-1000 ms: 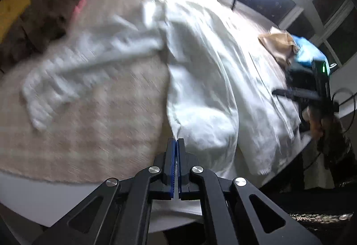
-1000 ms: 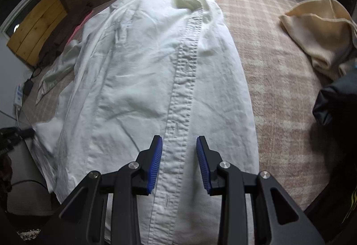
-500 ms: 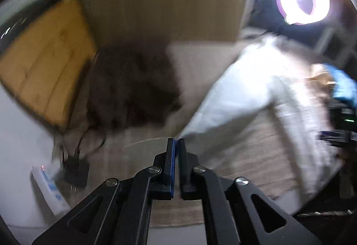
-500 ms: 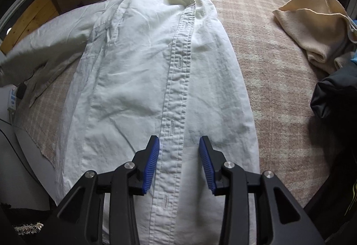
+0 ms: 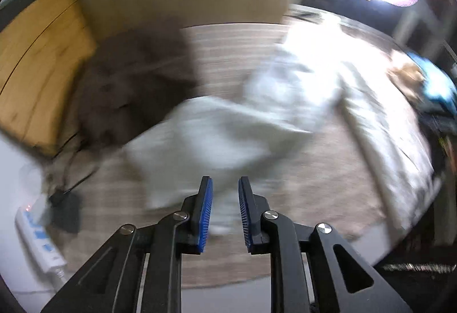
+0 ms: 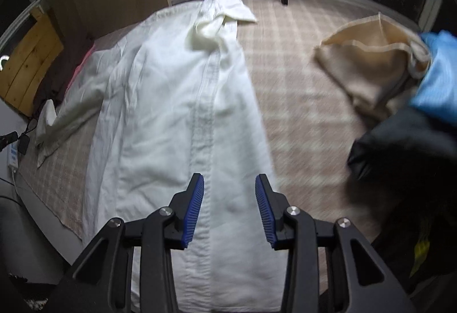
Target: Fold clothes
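A white button-up shirt (image 6: 171,113) lies front up on the checked tablecloth (image 6: 300,113), collar at the far end. Its sleeve (image 6: 74,113) stretches out to the left. In the blurred left wrist view that sleeve (image 5: 214,136) runs from the shirt body (image 5: 328,79) toward my left gripper (image 5: 225,180). Its jaws are opening just over the cuff end, and the pads do not press the cloth seen in the gap. My right gripper (image 6: 230,177) hovers open above the lower front of the shirt, right of the button strip, holding nothing.
A folded beige garment (image 6: 371,62), a blue cloth (image 6: 440,79) and a black bundle (image 6: 405,147) lie at the right. A dark brown garment (image 5: 128,79) sits beyond the sleeve. A power strip (image 5: 37,233) with cables lies past the table's left edge.
My left gripper swung left with the sleeve, which now lies stretched outward, and its shut jaws have parted. My right gripper rose a little above the shirt front.
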Tool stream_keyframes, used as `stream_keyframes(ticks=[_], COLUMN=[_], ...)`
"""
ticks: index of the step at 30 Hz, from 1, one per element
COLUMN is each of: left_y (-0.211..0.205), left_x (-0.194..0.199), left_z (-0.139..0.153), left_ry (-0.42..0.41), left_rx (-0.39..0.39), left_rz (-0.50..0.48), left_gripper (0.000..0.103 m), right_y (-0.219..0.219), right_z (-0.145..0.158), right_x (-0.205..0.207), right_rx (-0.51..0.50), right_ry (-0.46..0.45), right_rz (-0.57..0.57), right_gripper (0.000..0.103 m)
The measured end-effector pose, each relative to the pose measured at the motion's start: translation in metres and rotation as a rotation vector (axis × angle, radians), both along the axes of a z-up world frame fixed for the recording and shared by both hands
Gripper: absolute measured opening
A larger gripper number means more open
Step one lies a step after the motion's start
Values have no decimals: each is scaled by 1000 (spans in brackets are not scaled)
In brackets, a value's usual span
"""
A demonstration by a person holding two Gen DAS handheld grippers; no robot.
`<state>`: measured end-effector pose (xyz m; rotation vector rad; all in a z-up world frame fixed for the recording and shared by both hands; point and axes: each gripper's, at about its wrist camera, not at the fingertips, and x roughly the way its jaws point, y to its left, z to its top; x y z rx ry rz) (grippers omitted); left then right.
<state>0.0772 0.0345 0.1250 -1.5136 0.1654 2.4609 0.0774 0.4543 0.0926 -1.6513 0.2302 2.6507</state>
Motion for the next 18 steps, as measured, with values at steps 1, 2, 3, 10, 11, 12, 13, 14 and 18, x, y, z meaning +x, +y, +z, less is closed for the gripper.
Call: stream_keyframes(ticks=[1, 2, 3, 10, 11, 12, 13, 14, 18], left_y=[19, 39, 58, 181, 198, 215, 233, 251, 327], left_x=[7, 15, 22, 65, 69, 71, 73, 75, 82], left_z=[2, 5, 7, 1, -2, -4, -7, -10, -29], left_ry=[6, 12, 19, -36, -51, -61, -73, -85, -135], left_rx=[-3, -6, -9, 90, 111, 131, 160, 190, 245], left_rz=[-33, -67, -100, -194, -203, -205, -207, -208, -213], left_gripper=[18, 19, 20, 25, 25, 25, 25, 25, 28], right_y=[5, 9, 18, 49, 53, 57, 62, 67, 71], right_z=[1, 2, 1, -15, -13, -10, -5, 0, 24], right_x=[-5, -10, -13, -14, -14, -16, -22, -29, -82], right_rx=[17, 29, 30, -33, -47, -62, -81, -98, -85], right_ry=[5, 5, 1, -61, -59, -57, -47, -36, 41], right_rz=[14, 24, 38, 188, 205, 222, 239, 256, 321], right_gripper=[36, 36, 35, 13, 13, 13, 13, 14, 24])
